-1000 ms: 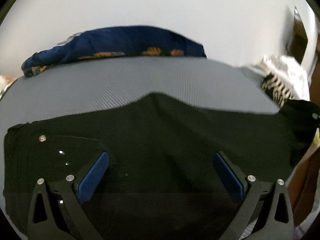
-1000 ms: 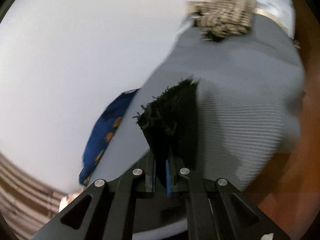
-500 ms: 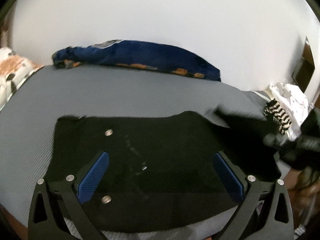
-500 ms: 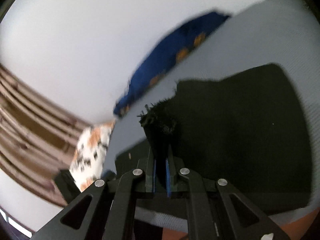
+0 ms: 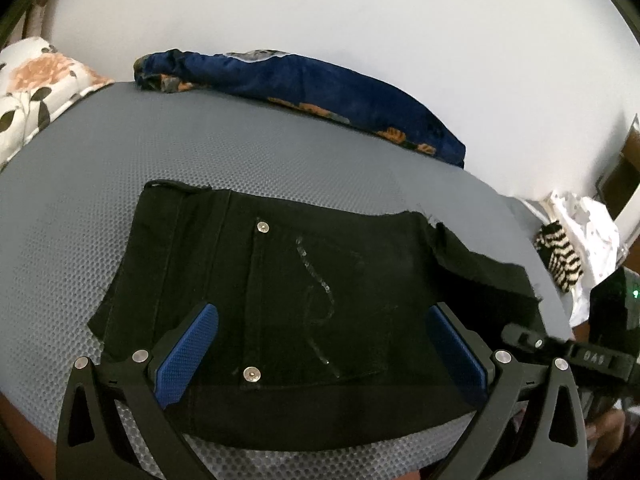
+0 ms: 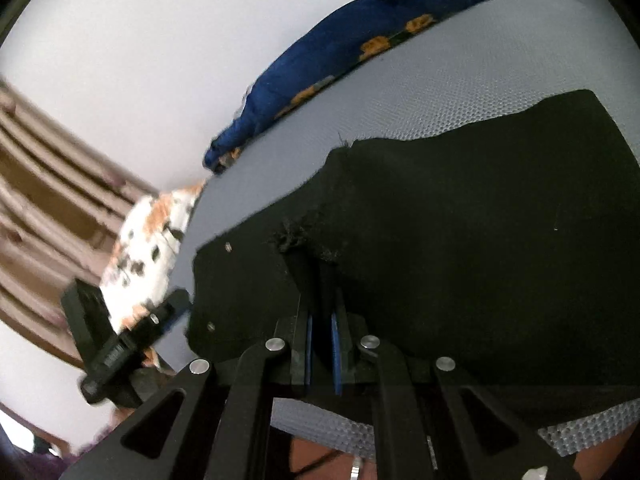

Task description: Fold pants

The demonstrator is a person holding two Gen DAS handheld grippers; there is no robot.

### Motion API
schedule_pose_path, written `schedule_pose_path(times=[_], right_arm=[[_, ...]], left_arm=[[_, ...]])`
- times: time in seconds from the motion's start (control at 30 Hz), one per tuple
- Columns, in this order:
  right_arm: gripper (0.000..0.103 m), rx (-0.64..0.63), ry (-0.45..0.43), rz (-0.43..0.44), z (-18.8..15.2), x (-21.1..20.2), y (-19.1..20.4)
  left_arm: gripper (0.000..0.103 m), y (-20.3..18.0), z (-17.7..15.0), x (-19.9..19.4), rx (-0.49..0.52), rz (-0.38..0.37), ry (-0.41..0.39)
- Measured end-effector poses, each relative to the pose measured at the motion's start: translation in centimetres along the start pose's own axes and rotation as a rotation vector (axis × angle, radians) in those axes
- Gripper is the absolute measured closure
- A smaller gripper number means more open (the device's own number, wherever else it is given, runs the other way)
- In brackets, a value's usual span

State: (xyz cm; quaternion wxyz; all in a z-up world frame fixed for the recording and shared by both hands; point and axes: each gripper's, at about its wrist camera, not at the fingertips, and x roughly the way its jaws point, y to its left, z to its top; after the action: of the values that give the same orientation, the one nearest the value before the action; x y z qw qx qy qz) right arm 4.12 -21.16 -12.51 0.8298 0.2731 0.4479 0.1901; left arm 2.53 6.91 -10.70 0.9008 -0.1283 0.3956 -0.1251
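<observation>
- Black denim pants [image 5: 304, 300] now folded over on grey mesh worktop [image 5: 120, 152], frayed hem carried across since a second ago.
- Right gripper [image 6: 320, 344] fingers still clenched on the hem.
- Left gripper [image 5: 320, 344] fingers spread wide, pants between them.

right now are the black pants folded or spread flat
Partly folded: the black pants lie doubled on the grey mat, frayed hem over the pocket side, still pinched by the right hand-held gripper.

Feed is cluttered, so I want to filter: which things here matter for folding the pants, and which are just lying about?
In the job:
black pants
right tool, shut on their frayed hem
left tool, open
grey mat

Lying about:
blue floral cloth
white floral pillow
striped fabric
</observation>
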Motion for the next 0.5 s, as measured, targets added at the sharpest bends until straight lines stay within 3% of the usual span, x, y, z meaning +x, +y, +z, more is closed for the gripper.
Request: schedule_pose_path(times=[0.2,0.5], right_arm=[[0.094,-0.142,0.037,-0.099,-2.0,1.5,0.9],[0.093,-0.192,0.052,-0.124,-2.5,1.7,1.3]], left_arm=[[0.000,-0.4,-0.3,0.5,0.037,0.023,0.016],[0.000,-0.4,-0.5,0.8,0.050,0.032,0.029]])
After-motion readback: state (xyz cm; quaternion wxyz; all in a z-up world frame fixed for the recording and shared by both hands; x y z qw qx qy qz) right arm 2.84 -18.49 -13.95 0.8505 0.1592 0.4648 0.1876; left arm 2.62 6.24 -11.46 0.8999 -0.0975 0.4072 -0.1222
